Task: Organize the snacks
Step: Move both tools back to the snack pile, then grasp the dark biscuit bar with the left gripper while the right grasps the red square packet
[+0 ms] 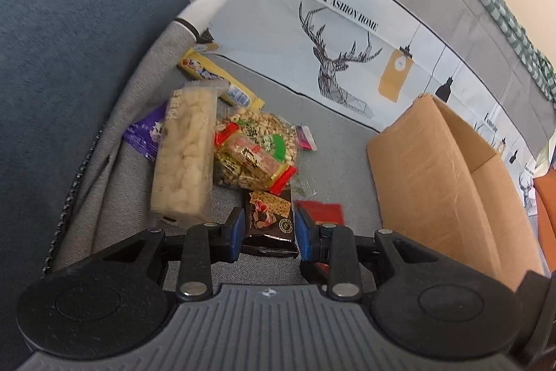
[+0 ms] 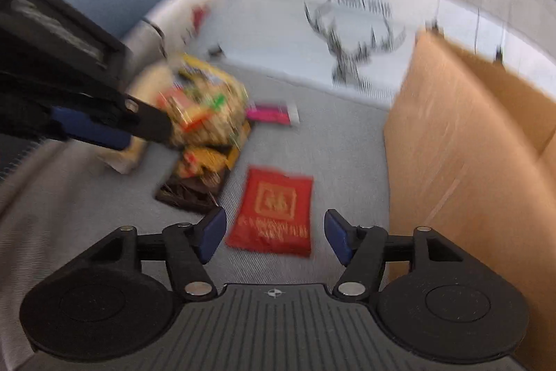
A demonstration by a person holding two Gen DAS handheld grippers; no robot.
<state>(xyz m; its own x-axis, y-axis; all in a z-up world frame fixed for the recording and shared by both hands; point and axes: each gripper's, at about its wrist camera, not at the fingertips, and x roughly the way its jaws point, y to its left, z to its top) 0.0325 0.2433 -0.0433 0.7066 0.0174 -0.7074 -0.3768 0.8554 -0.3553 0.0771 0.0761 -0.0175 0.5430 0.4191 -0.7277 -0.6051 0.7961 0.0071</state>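
A: The left gripper (image 1: 267, 230) has its fingers set narrow on either side of the dark snack packet (image 1: 269, 225) at lower centre of the left view; I can't tell whether the pads are touching it yet.

B: What could go wrong?

A: I'd say the slick wrapper could slide out, or the lift could drag the peanut bag (image 1: 255, 150) that overlaps its far end.

B: And the right gripper (image 2: 274, 237)?

A: Fingers wide, hovering over the red packet (image 2: 274, 211) lying flat on the grey sofa seat (image 2: 344, 145). Flat foil is hard to pinch; it may just skid.

B: Anything in the way?

A: The cardboard box (image 2: 462, 162) stands close at right, its wall crowding the right gripper. The long rice-cake pack (image 1: 186, 159) and the yellow bar (image 1: 215, 79) lie at centre left.
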